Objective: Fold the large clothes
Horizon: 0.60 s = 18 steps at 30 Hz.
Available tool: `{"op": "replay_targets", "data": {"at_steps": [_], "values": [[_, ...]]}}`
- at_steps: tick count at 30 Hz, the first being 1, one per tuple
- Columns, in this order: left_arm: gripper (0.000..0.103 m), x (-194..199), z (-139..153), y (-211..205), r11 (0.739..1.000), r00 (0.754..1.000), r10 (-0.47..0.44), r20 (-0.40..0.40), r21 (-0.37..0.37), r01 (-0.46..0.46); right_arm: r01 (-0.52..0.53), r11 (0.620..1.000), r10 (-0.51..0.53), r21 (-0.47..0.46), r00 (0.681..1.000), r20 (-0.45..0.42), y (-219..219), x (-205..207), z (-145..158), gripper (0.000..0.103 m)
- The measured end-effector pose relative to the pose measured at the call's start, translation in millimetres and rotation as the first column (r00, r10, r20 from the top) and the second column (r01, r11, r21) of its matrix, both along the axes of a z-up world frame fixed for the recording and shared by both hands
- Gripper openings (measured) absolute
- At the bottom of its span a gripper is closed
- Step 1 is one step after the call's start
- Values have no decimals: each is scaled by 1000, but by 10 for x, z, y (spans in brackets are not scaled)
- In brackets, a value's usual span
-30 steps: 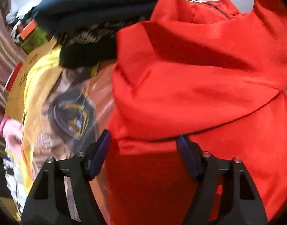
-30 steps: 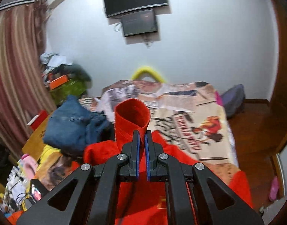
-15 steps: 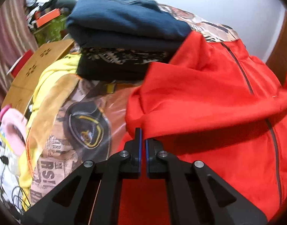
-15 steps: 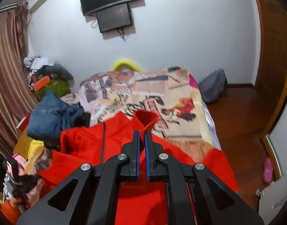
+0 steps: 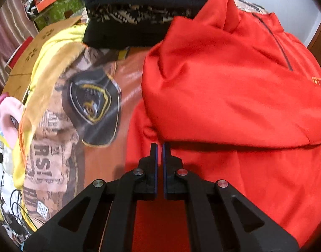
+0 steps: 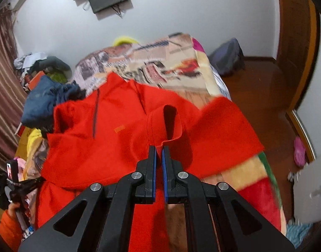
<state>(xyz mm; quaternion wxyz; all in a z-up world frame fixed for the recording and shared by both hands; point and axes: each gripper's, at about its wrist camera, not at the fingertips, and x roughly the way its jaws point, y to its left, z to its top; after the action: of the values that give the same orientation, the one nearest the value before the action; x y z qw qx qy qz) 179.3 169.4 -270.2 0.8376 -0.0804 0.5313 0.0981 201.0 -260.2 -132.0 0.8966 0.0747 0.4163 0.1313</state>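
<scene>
Both grippers pinch the red jacket (image 6: 110,130) on the bed (image 6: 181,63) — left gripper (image 5: 159,147) newly clamped shut, right gripper (image 6: 159,149) lowering its sleeve; fold underway.

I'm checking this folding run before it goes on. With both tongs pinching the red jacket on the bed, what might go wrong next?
The left tongs pinch only a thin edge of the red jacket; it may slip out. The right tongs hold a cuff; pulling could drag the folded body crooked. The dark clothes pile touches the jacket's far edge and may topple.
</scene>
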Motion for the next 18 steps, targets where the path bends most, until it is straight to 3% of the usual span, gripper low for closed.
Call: {"op": "replay_targets", "data": {"at_steps": [9,17,18], "values": [[3,-169,142,-45,1000,1000,-6,0,8,6,-13,1000,12,-19,999,-51,-55,-192,-191,5],[16,-103,542,-273,998,997,-51,60,23,50,-67,997,66,-28,998,-15,-87,-332,-55,5],[21,-85,597,-320,998,996,-62,70,32,60,-65,998,64,-28,998,-10,-109,-342,-28,5]]}}
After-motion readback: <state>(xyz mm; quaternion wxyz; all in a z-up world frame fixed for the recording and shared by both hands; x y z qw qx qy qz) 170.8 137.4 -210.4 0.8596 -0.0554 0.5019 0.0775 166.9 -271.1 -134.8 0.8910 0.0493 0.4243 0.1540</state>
